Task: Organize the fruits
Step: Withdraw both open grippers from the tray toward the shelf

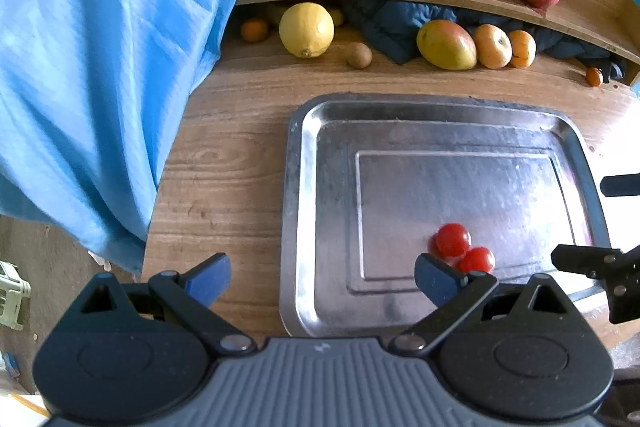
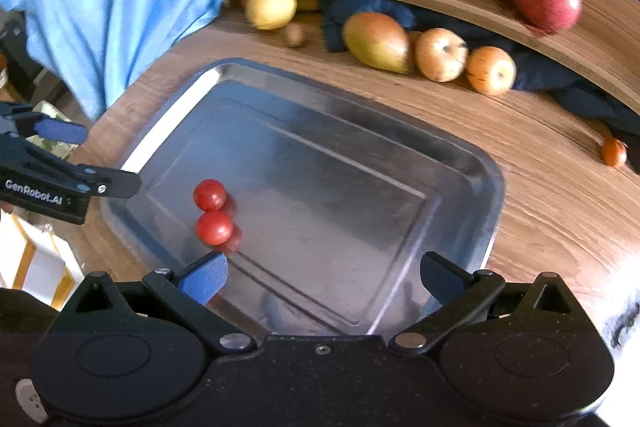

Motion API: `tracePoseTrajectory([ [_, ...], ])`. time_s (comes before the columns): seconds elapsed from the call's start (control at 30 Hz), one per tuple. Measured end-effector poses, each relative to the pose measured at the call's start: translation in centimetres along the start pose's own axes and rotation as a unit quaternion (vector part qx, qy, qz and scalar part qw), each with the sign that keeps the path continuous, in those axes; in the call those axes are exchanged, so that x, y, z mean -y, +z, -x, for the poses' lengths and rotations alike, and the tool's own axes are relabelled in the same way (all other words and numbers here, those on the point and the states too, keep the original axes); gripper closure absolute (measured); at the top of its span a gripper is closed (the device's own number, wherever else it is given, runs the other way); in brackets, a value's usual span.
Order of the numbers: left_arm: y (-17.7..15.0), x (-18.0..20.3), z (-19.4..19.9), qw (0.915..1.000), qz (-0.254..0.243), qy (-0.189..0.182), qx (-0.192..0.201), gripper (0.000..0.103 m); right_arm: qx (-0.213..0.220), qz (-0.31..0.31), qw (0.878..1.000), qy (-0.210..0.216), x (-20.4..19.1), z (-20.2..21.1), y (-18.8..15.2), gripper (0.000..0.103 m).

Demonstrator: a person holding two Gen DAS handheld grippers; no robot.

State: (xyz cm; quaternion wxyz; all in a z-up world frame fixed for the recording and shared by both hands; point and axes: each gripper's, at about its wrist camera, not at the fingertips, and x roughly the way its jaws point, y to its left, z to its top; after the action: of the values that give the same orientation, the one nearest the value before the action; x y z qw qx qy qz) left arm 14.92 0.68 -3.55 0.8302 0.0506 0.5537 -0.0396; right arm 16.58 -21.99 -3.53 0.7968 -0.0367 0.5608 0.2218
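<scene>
Steel tray (image 2: 472, 163): two cherry tomatoes (image 2: 212, 213) loose — may roll
Left gripper (image 1: 322, 277): released, empty
Right gripper (image 2: 322, 277): released — could nudge them

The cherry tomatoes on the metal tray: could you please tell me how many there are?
2. One cherry tomato lies near the tray's left side, and the second cherry tomato touches it, nearer the camera. In the left wrist view a finger partly covers them, so another could be hidden.
</scene>
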Motion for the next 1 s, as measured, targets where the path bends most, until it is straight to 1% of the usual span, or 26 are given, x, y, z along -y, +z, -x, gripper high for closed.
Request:
tracePoseTrajectory([
  [0.33,1.8,-1.3,-0.8,0.9999,-0.002,0.006,0.014,0.001,0.009,-0.012,1.0,-0.016,-0.5,-0.6,1.2,0.001],
  [0.5,2.9,-2.3,-1.4,0.9998,0.003,0.01,0.019,0.001,0.024,-0.01,0.999,-0.022,-1.2,-0.7,2.0,0.001],
  [0.53,3.2,-2.6,-1.5,0.9997,0.003,0.01,0.021,0.001,0.031,0.002,0.999,-0.028,-1.3,-0.7,2.2,0.001],
  [0.63,3.9,-3.3,-1.9,0.9997,0.006,0.01,0.023,0.001,0.039,0.01,0.999,-0.037,-1.6,-0.9,2.8,0.001],
  [0.83,5.6,-4.4,-3.1,0.9994,0.014,0.011,0.029,0.001,0.053,0.013,0.998,-0.04,-2.7,-1.7,3.9,0.001],
  [1.0,7.5,-4.6,-4.1,0.9993,0.011,0.002,0.036,0.001,0.064,0.027,0.997,-0.039,-4.0,-2.5,5.4,0.001],
])
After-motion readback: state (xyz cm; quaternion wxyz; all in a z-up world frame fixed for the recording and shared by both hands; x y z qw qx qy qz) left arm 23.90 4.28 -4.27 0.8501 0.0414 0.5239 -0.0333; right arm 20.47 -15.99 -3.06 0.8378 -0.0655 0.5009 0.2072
